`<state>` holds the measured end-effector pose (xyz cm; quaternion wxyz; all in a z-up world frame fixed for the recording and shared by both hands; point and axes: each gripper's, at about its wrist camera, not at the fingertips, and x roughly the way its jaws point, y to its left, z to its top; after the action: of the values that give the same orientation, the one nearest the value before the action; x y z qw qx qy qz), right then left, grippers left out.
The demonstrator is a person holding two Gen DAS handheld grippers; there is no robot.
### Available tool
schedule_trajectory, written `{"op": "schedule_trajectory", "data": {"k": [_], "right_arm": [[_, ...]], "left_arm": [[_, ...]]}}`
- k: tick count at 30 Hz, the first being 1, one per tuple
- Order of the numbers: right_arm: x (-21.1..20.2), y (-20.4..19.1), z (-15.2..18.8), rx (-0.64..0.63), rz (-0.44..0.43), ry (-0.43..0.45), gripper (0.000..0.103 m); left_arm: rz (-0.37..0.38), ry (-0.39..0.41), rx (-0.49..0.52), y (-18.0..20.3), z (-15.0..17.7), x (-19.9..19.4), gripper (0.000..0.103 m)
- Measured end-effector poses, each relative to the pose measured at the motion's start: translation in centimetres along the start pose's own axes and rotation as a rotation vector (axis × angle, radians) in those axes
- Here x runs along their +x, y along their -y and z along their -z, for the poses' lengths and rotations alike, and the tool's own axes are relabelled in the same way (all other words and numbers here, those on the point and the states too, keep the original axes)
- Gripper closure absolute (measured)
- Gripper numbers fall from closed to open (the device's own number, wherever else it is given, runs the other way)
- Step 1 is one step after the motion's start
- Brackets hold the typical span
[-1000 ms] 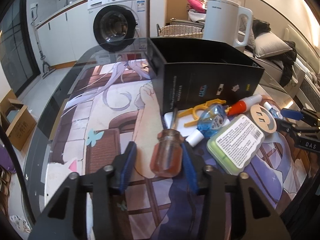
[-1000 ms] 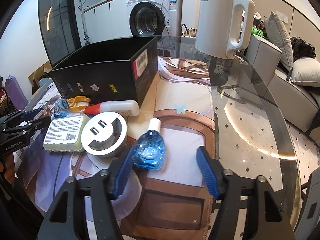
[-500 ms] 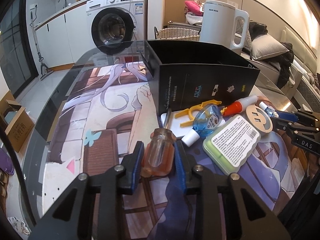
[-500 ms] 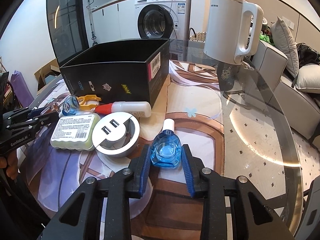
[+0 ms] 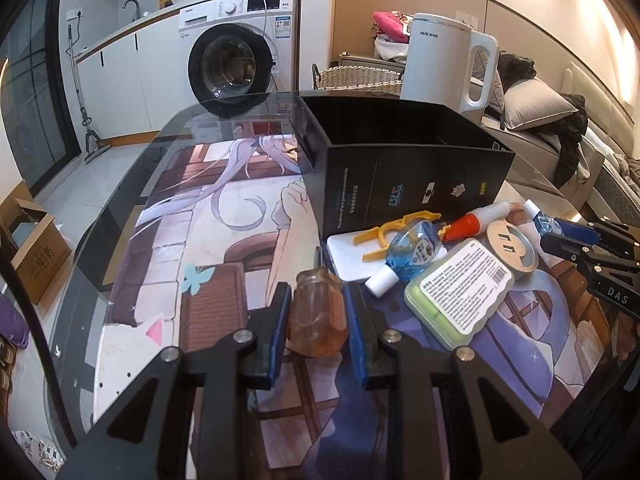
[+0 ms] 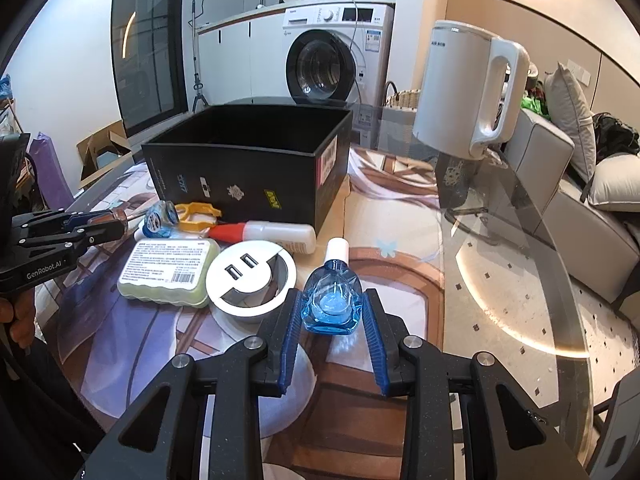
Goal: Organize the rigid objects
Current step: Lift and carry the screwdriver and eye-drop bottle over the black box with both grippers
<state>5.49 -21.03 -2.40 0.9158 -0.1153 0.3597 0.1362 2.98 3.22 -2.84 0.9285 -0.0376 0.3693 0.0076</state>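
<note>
My left gripper (image 5: 317,304) is shut on the amber handle of a screwdriver (image 5: 318,316) and holds it above the printed mat. My right gripper (image 6: 330,312) is shut on a small blue bottle (image 6: 331,300) with a white cap, lifted off the mat. An open black box (image 5: 404,176) stands behind the clutter; it also shows in the right wrist view (image 6: 248,168). Loose on the mat lie a second blue bottle (image 5: 408,252), a yellow clip (image 5: 390,232), a red-capped tube (image 6: 264,234), a green labelled case (image 6: 170,272) and a round silver USB hub (image 6: 250,276).
A white electric kettle (image 6: 468,92) stands on the glass table (image 6: 520,280) right of the box. A white flat pad (image 5: 348,256) lies under the clip. A sofa (image 6: 580,208) is to the right, a washing machine (image 5: 236,64) behind.
Both grippers closed from open: the left onto the screwdriver handle, the right onto the blue bottle. Both have since risen with their objects.
</note>
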Motion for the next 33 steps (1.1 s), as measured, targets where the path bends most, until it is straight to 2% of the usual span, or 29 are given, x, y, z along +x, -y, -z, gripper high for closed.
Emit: {"op": "schedule_trajectory", "data": {"k": [15,23,33], "right_arm": [[-2.2,0.1,-0.7,0.006,-0.018,0.089,0.072],[-3.6,-0.4,-1.6,0.004,-0.064,0.131,0.073],[-5.0,-1.1,-4.2,-0.004,-0.088,0.176,0.073]], "left_arm": [[0.004,0.085,-0.016,-0.1,-0.8,-2.5,0.08],[0.03,0.182,-0.009,1.0,-2.3,-5.1,0.08],[0.058,0.256,0.013,2.7,-5.1,-7.0,0.08]]}}
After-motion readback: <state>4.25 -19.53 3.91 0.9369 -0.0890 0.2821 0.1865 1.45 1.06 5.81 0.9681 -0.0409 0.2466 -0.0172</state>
